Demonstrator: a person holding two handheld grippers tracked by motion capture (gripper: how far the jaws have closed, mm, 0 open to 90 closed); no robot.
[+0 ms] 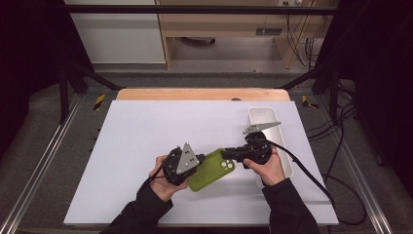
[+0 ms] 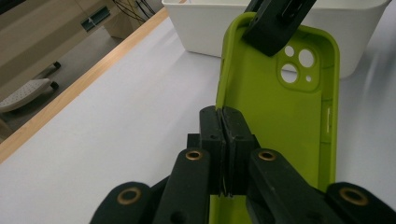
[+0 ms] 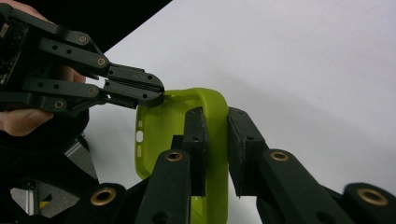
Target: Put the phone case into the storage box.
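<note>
Both claws are clamped on the green phone case (image 1: 212,169), one at each end. My left claw (image 2: 224,122) has its jaws pressed together on the thin side wall of the case, at the end away from the camera cut-outs; in the left gripper view the two black jaws meet with only the green rim between them. My right claw (image 3: 215,135) bites the rim at the camera end, one jaw inside the case and one outside, and the wall fills the gap between them. From the left gripper view I see that claw coming down from the top onto the edge beside the three round lens holes.

I see the case empty, its hollow inner face toward my left claw's camera. It is held between the two hands over the white worktop (image 1: 146,146), toward the near edge and a little right of the middle. From the high view I cannot tell whether its underside touches the sheet.

A long white tray (image 1: 263,115) lies along the right edge of the worktop, just beyond my right hand (image 1: 269,168). My left hand (image 1: 163,185) sits just left of the case.
</note>
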